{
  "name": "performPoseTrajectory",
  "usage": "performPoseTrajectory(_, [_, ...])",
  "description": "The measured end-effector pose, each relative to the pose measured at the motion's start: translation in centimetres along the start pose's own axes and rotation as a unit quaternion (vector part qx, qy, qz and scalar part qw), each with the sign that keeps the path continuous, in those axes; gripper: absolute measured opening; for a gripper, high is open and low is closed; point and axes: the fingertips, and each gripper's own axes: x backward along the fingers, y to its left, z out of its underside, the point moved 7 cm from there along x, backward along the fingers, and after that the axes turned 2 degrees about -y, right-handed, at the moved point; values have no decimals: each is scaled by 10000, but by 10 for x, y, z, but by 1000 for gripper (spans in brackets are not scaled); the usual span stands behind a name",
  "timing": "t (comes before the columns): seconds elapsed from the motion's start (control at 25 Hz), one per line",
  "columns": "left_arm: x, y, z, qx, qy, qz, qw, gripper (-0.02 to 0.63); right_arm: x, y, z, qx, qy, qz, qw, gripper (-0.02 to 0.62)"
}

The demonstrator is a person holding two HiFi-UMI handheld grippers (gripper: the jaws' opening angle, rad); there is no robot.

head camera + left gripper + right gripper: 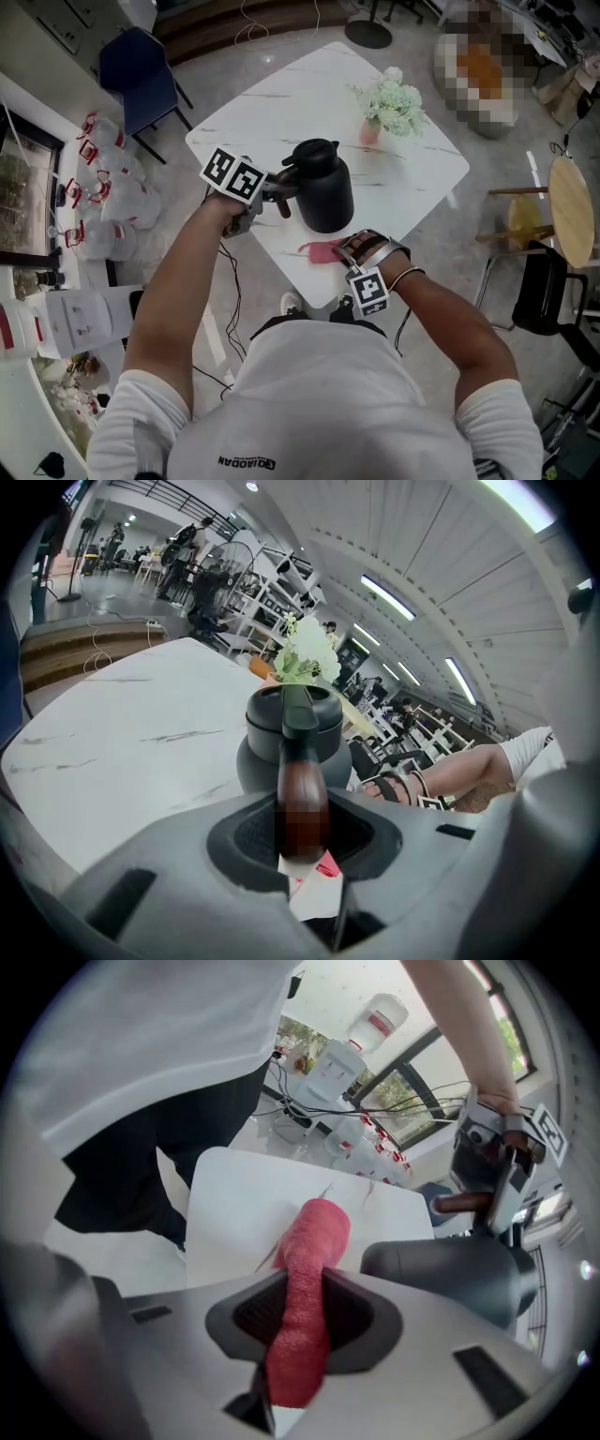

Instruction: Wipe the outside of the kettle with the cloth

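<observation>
At near edge of table (281, 112), right gripper (345, 253) pinching rolled pink cloth (322, 251); upright kettle (323, 187) standing just beyond cloth; left gripper (274, 199) clamping its handle (302, 799), steadying.

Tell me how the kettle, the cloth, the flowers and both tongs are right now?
kettle: upright on the table, lid on.
cloth: bunched up, gripped beside the kettle.
left tongs: shut on the kettle's handle.
right tongs: shut on the cloth.
flowers: upright in their pot.
</observation>
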Motion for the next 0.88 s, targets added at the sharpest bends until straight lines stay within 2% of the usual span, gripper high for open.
performPoseTrajectory(0.12, [2,-1,6,-19,-48,-28,10000,95,13,-7,0,-1033,-301,10,9942,100])
performPoseTrajectory(0.2, [2,-2,10,-39,-116,-29,9999,97,28,-18,4,-1901,-545,81,9802,100])
performPoseTrajectory(0.28, [4,-2,15,-69,-213,-43,9997,97,46,-31,14,-2899,-729,165,9541,100])
performPoseTrajectory(0.36, [6,-4,22,-126,-325,-84,9994,97,66,-41,29,-3946,-846,260,9146,100])
performPoseTrajectory(0.48, [10,-8,33,-270,-463,-159,9984,97,93,-48,56,-5294,-983,485,8413,101])
performPoseTrajectory(0.6, [11,-15,44,-400,-452,-217,9979,97,114,-49,80,-6402,-1239,792,7540,101])
performPoseTrajectory(0.68, [9,-21,52,-523,-403,-264,9975,97,128,-52,89,-7002,-1516,1027,6901,101])
performPoseTrajectory(0.76, [7,-26,60,-662,-343,-331,9967,98,139,-57,94,-7510,-1919,1248,6194,101])
performPoseTrajectory(0.88, [6,-32,66,-814,-289,-420,9954,98,153,-72,92,-7975,-2833,1381,5145,101])
